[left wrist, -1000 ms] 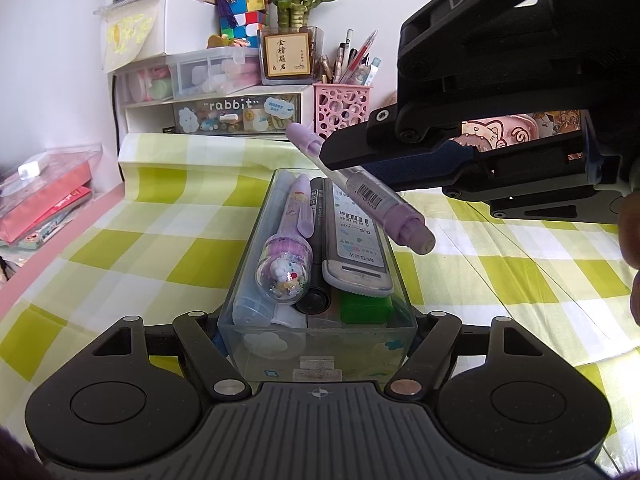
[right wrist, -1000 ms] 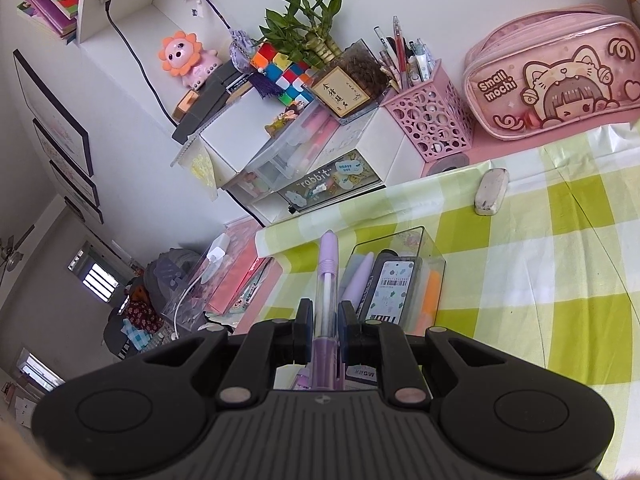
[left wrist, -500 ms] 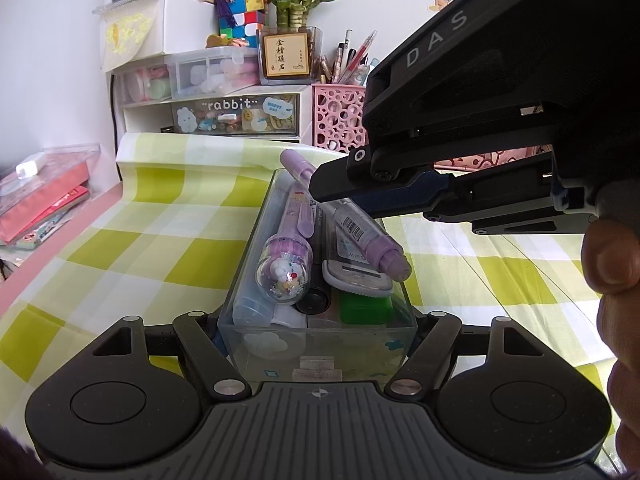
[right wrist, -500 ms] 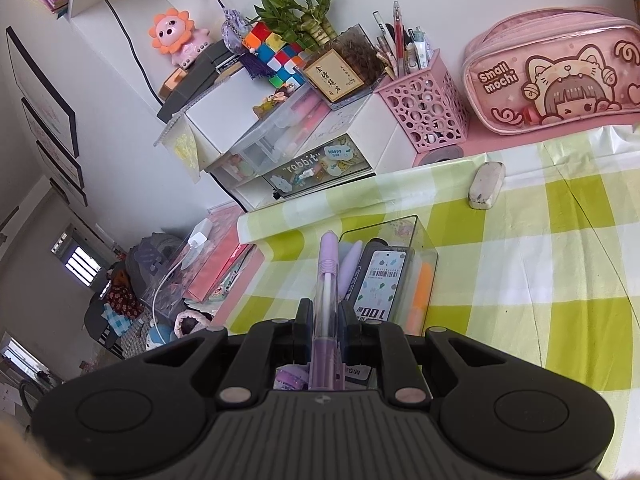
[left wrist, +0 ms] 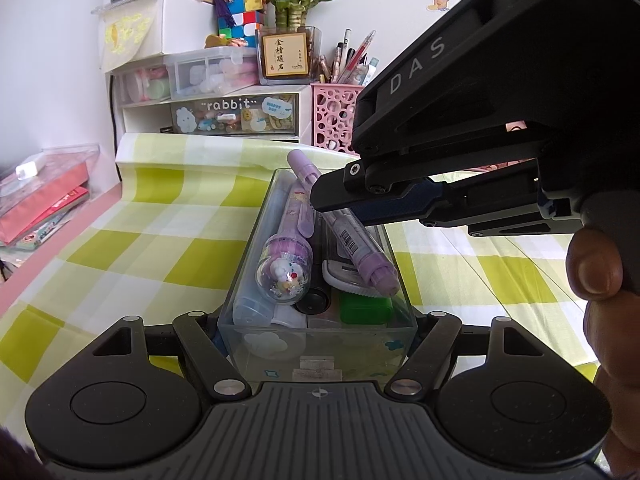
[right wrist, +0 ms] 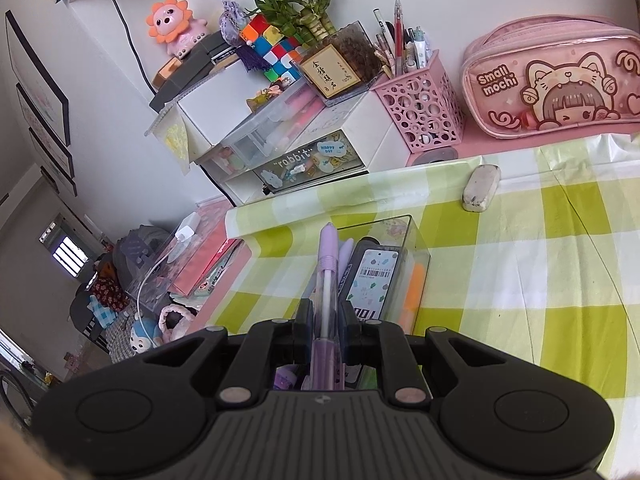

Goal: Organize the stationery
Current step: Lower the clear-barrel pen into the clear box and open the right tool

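A clear plastic pencil box [left wrist: 256, 256] stands on the green-checked cloth, with my left gripper [left wrist: 316, 334] shut on its near end, one finger on each side wall. Inside lie a purple globe-topped pen [left wrist: 286, 264], a barcode-labelled case [right wrist: 372, 280], a green block [left wrist: 364, 304] and an orange marker [right wrist: 414, 292]. My right gripper [right wrist: 325, 332] is shut on a purple-and-clear pen [right wrist: 327, 264]. From the right it reaches over the box and holds the pen [left wrist: 360, 252] slanted, tail end low over the contents.
A used eraser [right wrist: 480, 194] lies on the cloth behind the box. Along the back wall stand a pink mesh pen holder [right wrist: 420, 108], a pink cat pouch [right wrist: 552, 80] and a white drawer unit [left wrist: 236, 112]. A person's fingers [left wrist: 592, 264] are at the right edge.
My right gripper has come down and leftward with the purple pen, from above the box's right side to low over its contents. The left gripper and box have not moved.
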`<state>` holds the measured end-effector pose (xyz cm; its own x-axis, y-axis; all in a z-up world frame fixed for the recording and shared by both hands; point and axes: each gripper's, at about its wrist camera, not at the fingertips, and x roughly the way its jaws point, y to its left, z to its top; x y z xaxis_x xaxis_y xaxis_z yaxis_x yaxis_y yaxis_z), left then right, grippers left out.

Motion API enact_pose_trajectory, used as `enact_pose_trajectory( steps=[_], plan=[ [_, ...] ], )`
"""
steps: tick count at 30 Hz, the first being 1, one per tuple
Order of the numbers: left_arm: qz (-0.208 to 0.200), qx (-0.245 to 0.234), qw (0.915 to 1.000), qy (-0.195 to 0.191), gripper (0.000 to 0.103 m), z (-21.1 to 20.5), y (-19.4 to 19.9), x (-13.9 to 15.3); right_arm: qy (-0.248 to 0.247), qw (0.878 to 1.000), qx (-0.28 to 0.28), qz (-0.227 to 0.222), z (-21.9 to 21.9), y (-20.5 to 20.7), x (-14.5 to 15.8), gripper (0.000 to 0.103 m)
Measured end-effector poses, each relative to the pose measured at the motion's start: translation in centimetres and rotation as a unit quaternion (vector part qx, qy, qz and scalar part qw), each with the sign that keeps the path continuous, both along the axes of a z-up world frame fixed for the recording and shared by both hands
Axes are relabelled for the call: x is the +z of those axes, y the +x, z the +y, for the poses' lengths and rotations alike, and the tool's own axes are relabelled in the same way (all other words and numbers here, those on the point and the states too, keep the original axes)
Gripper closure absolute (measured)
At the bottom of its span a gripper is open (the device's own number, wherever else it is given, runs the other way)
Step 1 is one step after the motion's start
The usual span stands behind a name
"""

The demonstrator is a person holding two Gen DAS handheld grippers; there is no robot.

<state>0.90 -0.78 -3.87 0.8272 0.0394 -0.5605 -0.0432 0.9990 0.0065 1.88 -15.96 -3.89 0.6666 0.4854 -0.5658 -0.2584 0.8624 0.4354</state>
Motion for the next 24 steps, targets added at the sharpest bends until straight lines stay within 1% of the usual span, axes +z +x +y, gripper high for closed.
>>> enact_pose_trajectory(
  steps=[17, 24],
  plan=[
    [0.000, 0.000, 1.0000, 0.000, 0.030, -0.04, -0.01, 0.00, -0.007, 1.000, 0.000, -0.007, 0.22, 0.03, -0.03, 0.094],
    [0.000, 0.000, 1.0000, 0.000, 0.030, -0.03, -0.01, -0.01, -0.003, 1.000, -0.003, -0.011, -0.05, -0.06, 0.09, 0.089]
  ],
)
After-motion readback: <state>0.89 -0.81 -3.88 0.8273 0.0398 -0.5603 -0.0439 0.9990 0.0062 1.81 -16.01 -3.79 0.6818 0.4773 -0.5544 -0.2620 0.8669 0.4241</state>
